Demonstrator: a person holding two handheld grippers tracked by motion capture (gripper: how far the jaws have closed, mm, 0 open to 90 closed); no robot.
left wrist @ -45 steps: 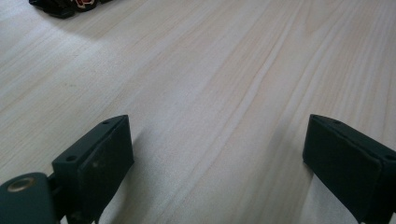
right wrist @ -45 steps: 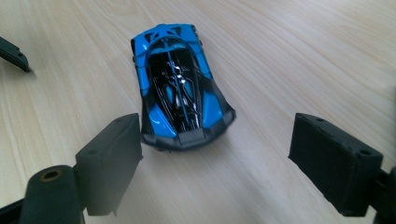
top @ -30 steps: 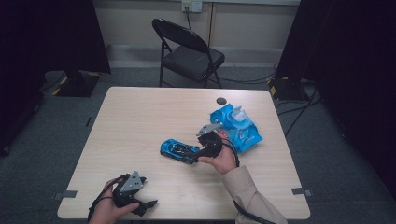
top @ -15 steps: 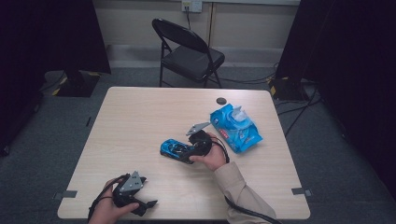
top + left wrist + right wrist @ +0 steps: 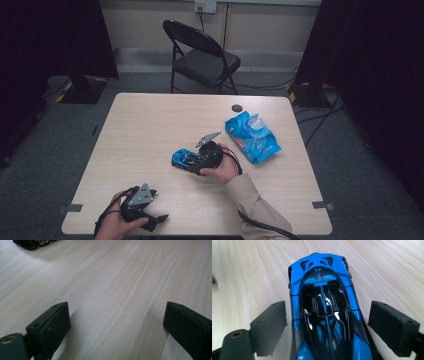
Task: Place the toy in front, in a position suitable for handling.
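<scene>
A blue and black toy car (image 5: 183,158) lies on the wooden table (image 5: 150,125), a little right of the middle. My right gripper (image 5: 201,161) reaches over it from the right. In the right gripper view the car (image 5: 325,302) lies lengthwise between the two jaws, and my right gripper (image 5: 328,326) is open with a gap on each side of the car. My left gripper (image 5: 152,218) rests near the table's front left edge, held by a hand. It (image 5: 116,320) stands open over bare wood, with nothing between the jaws.
A blue wipes packet (image 5: 251,136) lies to the right of the car, and a small dark round thing (image 5: 236,107) sits behind it. A black folding chair (image 5: 202,55) stands beyond the far edge. Cables run over the floor at the right.
My right gripper has moved left, away from the wipes packet, and its jaws now straddle the toy car. The left gripper has stayed put.
</scene>
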